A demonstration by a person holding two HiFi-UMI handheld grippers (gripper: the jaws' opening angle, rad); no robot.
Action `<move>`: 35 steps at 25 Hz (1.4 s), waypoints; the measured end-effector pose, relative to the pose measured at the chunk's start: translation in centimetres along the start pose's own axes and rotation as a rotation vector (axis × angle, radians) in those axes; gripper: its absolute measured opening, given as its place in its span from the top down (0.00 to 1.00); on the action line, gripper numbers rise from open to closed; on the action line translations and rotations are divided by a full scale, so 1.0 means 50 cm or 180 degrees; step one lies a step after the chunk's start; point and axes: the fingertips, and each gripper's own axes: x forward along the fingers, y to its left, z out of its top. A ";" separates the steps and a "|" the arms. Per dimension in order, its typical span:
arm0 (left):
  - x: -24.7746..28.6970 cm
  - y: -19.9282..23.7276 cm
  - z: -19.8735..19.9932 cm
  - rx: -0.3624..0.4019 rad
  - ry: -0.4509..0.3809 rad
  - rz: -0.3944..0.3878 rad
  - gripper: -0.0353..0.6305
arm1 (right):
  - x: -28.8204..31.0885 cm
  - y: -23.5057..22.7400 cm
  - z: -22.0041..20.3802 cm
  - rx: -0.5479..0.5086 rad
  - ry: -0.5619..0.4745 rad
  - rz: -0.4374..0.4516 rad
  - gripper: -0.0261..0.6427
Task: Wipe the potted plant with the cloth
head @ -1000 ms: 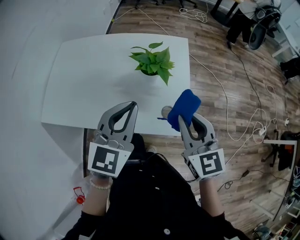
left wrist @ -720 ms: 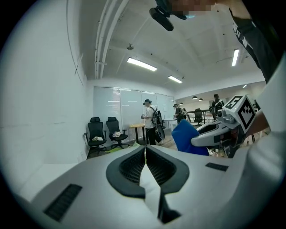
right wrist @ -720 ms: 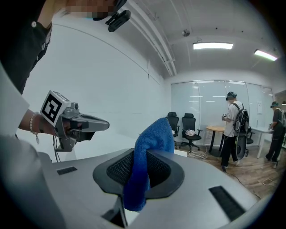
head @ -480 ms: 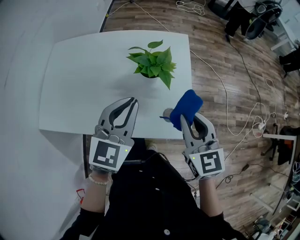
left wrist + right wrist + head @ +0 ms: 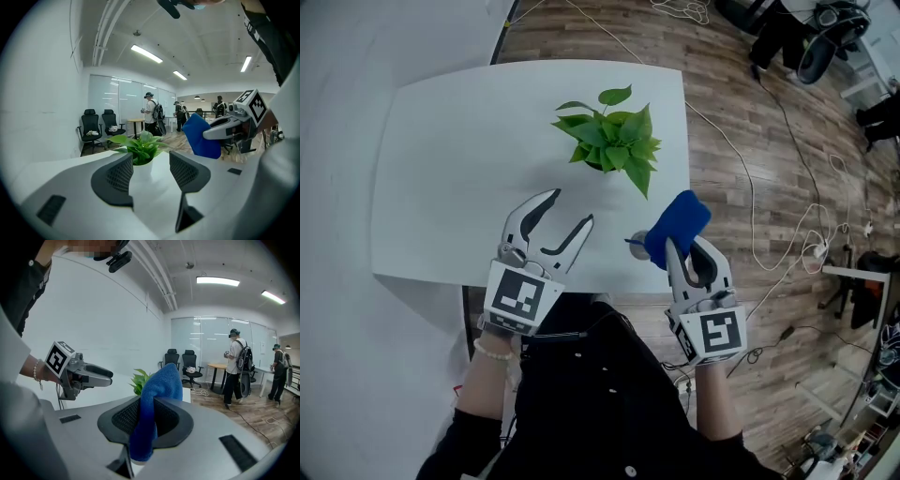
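Now pre-wipe, short of potted plant (image 5: 614, 142): clamping blue cloth (image 5: 680, 220) in right gripper fingers (image 5: 705, 267), just spreading empty left gripper fingers (image 5: 530, 216). Next: reach leaves, wipe.

a white table (image 5: 441, 169) carries the potted plant (image 5: 614, 141) near its far right corner. over the near edge, the left gripper (image 5: 570, 208) has just been opening its jaws, with nothing between them. at the near right corner, the right gripper (image 5: 668, 247) clamps a blue cloth (image 5: 680, 218).
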 end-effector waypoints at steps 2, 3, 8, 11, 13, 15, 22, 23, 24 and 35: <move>0.018 0.010 -0.020 0.0045 0.0074 -0.0033 0.56 | 0.014 -0.006 -0.012 0.0026 0.0034 -0.0033 0.82; 0.027 0.014 -0.029 0.0054 0.0108 -0.0059 0.55 | 0.021 -0.009 -0.017 0.0039 0.0049 -0.0048 0.82; 0.066 0.037 -0.066 -0.0012 0.0242 -0.0144 0.49 | 0.053 -0.025 -0.052 0.0100 0.0172 -0.0121 0.82; 0.090 0.053 -0.082 -0.0015 0.0276 -0.0182 0.48 | 0.074 -0.037 -0.070 0.0105 0.0221 -0.0146 0.82; 0.110 0.058 -0.095 0.0012 0.0315 -0.0239 0.47 | 0.086 -0.047 -0.080 0.0087 0.0244 -0.0170 0.82; 0.129 0.060 -0.112 0.0052 0.0376 -0.0298 0.47 | 0.098 -0.058 -0.092 0.0065 0.0290 -0.0193 0.82; 0.187 0.080 -0.173 -0.0085 0.0542 -0.0369 0.44 | 0.150 -0.098 -0.117 -0.0061 0.0433 -0.0195 0.82; 0.194 0.085 -0.178 -0.0100 0.0566 -0.0372 0.44 | 0.159 -0.104 -0.117 -0.0074 0.0436 -0.0199 0.82; 0.201 0.087 -0.189 -0.0129 0.0606 -0.0373 0.43 | 0.167 -0.109 -0.117 -0.0092 0.0438 -0.0198 0.82; 0.254 0.092 -0.221 -0.0184 0.0646 -0.0557 0.43 | 0.259 -0.162 -0.109 -0.0474 0.0437 0.0007 0.82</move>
